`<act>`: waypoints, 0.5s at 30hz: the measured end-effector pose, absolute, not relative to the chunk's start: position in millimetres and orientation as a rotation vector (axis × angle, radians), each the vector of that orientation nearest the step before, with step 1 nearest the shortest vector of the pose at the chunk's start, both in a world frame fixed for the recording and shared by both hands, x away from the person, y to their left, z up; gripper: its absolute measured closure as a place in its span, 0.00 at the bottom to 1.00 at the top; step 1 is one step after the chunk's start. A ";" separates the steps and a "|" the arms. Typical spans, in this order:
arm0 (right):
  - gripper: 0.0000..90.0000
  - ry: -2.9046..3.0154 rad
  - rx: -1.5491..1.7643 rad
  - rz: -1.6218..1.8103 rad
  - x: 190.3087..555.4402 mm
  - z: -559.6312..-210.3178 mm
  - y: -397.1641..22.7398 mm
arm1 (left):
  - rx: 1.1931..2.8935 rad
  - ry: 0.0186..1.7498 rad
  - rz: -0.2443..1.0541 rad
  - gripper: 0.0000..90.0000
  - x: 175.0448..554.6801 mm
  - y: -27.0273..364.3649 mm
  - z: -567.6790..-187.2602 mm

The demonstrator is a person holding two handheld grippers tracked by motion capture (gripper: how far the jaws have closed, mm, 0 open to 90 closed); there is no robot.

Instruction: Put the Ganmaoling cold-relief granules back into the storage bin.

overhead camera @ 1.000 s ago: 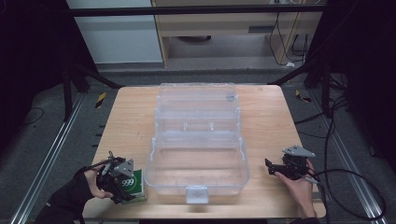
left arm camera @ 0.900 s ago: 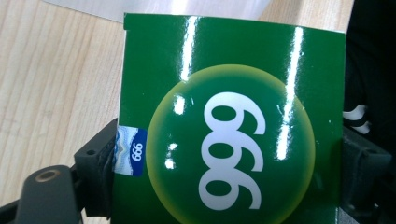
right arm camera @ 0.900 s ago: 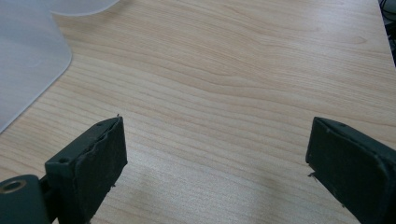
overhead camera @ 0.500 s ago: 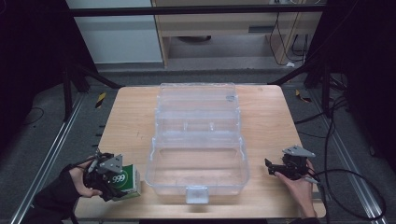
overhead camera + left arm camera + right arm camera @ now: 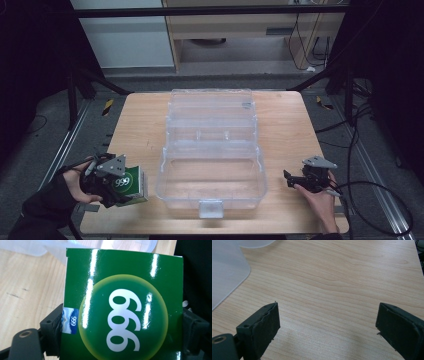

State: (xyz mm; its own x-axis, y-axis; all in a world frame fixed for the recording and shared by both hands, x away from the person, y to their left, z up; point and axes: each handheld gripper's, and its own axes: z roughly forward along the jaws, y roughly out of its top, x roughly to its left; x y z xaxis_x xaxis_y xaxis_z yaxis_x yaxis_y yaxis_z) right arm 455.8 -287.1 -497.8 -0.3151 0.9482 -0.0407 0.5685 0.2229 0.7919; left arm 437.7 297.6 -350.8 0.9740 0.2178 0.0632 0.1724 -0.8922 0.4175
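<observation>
A green box marked 999 (image 5: 129, 184) sits at the table's front left, just left of the clear plastic case (image 5: 212, 150). My left gripper (image 5: 107, 180) is shut on it; in the left gripper view the green box (image 5: 125, 305) fills the space between the two black jaws, which press its left and right sides. My right gripper (image 5: 296, 180) rests low over the wood at the front right, right of the case, pointing toward it. In the right gripper view my right gripper (image 5: 328, 325) stands open, wide apart, with bare table between.
The clear case stands open in the middle of the wooden table (image 5: 140, 120), its lid (image 5: 210, 107) laid back toward the far edge and a latch (image 5: 210, 208) at the front. A corner of the case (image 5: 227, 270) lies left of the right jaws. Dark floor and cables surround the table.
My left gripper with the green box has shifted left and slightly toward the front edge of the table, away from the case. The right gripper has stayed put.
</observation>
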 end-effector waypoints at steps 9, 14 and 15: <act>0.06 1.971 1.392 0.936 455.9 -497.8 -287.3 | 2.700 0.233 0.172 0.16 440.7 285.3 -330.6; 0.06 1.971 1.392 0.935 455.9 -497.8 -287.4 | 2.699 0.212 0.169 0.16 443.6 276.9 -325.8; 0.06 1.971 1.391 0.934 456.0 -497.8 -287.4 | 2.699 0.208 0.167 0.16 444.6 274.6 -325.0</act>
State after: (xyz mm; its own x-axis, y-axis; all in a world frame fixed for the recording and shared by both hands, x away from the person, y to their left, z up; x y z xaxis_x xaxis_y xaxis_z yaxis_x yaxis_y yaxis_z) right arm 456.0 -287.4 -497.8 -0.3155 0.9480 -0.0418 0.5678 0.2239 0.7921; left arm 444.6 274.6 -325.0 0.9815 0.1714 0.0849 0.1203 -0.8981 0.4230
